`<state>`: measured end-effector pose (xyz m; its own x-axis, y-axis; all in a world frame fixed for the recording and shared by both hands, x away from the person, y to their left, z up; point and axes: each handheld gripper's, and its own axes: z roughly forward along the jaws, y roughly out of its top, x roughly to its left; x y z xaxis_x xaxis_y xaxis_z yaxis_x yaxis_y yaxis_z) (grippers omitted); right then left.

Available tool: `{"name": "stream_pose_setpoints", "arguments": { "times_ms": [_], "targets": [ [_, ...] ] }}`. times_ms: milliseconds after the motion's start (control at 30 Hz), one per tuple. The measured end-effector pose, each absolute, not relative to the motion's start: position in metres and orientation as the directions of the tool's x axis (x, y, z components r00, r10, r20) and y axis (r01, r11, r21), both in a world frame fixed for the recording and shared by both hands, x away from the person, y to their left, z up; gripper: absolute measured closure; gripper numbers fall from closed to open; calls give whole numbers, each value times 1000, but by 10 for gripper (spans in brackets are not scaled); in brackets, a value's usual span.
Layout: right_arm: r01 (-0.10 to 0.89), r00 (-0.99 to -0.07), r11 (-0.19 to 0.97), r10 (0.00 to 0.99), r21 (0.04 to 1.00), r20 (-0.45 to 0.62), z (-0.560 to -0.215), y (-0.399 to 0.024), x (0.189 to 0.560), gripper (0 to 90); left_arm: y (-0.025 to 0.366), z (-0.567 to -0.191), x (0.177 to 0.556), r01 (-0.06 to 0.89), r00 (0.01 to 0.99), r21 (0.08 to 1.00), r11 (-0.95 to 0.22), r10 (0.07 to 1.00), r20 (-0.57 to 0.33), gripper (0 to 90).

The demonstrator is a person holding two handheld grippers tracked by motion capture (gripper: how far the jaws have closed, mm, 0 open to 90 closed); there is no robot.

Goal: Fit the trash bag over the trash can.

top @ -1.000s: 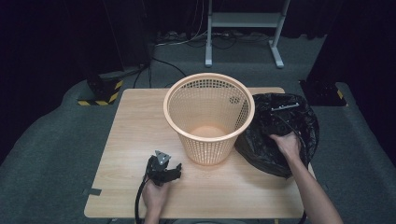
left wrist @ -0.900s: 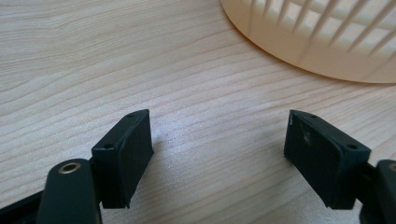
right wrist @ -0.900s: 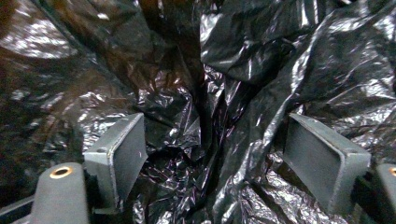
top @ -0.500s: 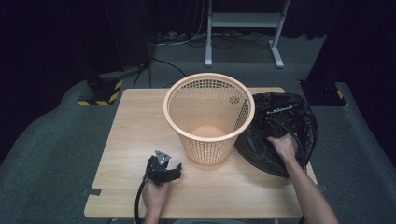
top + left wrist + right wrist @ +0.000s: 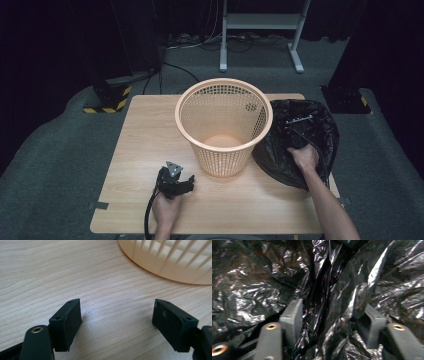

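Your right gripper has just been closing, folds of the black bag between its jaws; contact looks likely but blurred. The crumpled bag lies on the counter, right of the basket, without clear long axis. Your left gripper gapes wide.

Open wood tabletop left & front; tall peach mesh plastic basket blocks centre; crumpled black plastic bag fills right edge

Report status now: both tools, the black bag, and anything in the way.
Left tool open, resting on table. Right tool closing on black bag, folds between jaws, not yet pinched. Basket stands beside bag.
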<state>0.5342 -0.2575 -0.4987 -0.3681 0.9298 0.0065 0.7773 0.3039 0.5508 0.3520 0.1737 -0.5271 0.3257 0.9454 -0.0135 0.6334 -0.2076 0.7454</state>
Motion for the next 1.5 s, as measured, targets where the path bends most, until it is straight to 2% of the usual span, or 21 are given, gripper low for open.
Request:
{"name": "stream_pose_setpoints", "arguments": {
  "times_ms": [167,200,233,300,400,600,933,1500],
  "targets": [
    [760,-368,313,930,570,-19,-499,-261,529,652,174,-527,352,633,326,745,-208,945,-13,232],
    [760,-373,318,928,567,-20,-499,-263,528,752,174,-527,352,633,326,745,-208,945,-13,232],
    [760,-373,318,928,567,-20,-499,-263,528,752,174,-527,352,633,326,745,-208,945,-13,232],
    [759,-378,313,926,570,-5,-499,-266,528,822,174,-527,352,633,326,746,-207,945,-14,232],
    [761,-384,313,923,568,7,-499,-269,529,866,174,-527,352,634,325,746,-207,945,-14,232],
    [761,-394,289,917,581,60,-494,-277,527,881,174,-527,352,633,326,746,-208,945,-13,232],
    [739,-418,321,908,593,30,-476,-284,519,885,173,-527,352,631,328,747,-210,945,-12,232],
    [724,-420,301,906,621,50,-452,-300,504,885,173,-527,352,631,328,747,-210,944,-12,233]
  ]
}}
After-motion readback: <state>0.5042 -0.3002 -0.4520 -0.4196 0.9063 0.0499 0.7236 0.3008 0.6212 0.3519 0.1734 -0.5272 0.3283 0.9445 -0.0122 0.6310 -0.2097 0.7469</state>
